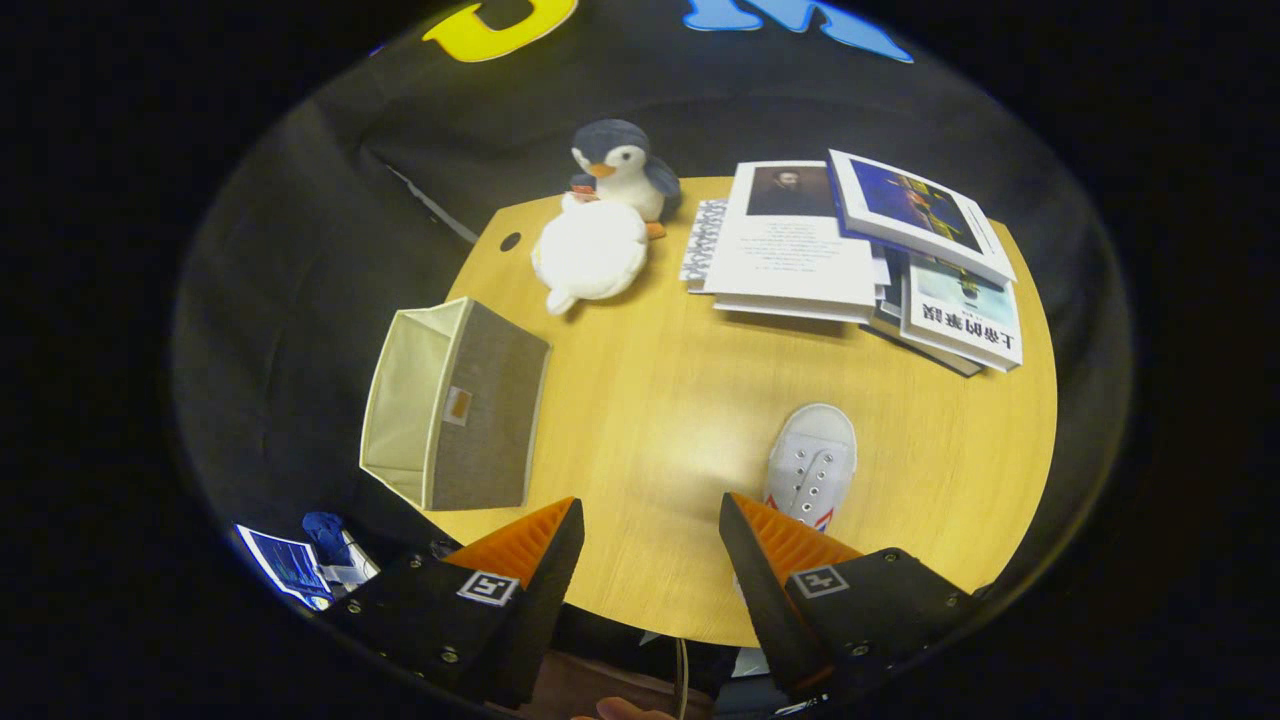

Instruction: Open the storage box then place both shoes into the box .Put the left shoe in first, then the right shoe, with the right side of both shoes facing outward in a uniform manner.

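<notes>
Pale wood makes up the round table (680, 420), seen from above over the gripper (650, 540), whose jaws stand spread wide apart with nothing between them, hanging over the near edge of the table. A white shoe (815, 455) lies on the table at about one o'clock from the jaws, its toe pointing away, its heel end hidden behind the right-hand finger; whether it touches that finger cannot be told. At about ten o'clock from the jaws stands the storage box (455, 405), a grey fabric box with a cream lining, sitting at the table's edge with its open side turned away from the shoe. Far across the table, near twelve o'clock, a plush penguin (622, 165) sits just behind a white plush toy (590, 250), the two touching. At about one to two o'clock beyond the shoe lies a loose stack of books (860, 250), well apart from the box.
</notes>
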Demonstrator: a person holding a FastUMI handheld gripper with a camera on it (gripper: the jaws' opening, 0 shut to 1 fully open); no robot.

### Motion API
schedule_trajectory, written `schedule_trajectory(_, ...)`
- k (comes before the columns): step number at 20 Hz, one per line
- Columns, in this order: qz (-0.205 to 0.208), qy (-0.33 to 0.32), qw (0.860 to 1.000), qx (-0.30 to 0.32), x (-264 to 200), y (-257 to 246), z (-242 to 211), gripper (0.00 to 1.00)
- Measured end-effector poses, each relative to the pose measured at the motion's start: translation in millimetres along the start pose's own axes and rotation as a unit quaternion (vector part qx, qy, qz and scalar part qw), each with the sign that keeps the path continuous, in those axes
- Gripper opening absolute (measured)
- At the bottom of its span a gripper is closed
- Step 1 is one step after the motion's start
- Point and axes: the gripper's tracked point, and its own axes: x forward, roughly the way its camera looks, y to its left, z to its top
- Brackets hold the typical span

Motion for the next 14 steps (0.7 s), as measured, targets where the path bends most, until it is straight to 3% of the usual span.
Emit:
schedule_trajectory(6,-0.016,0.027,0.996,0.083,16.1,-62.5,-40.9,0.84)
schedule_trajectory(14,-0.042,0.039,0.991,0.124,32.4,-114.2,-69.9,0.84)
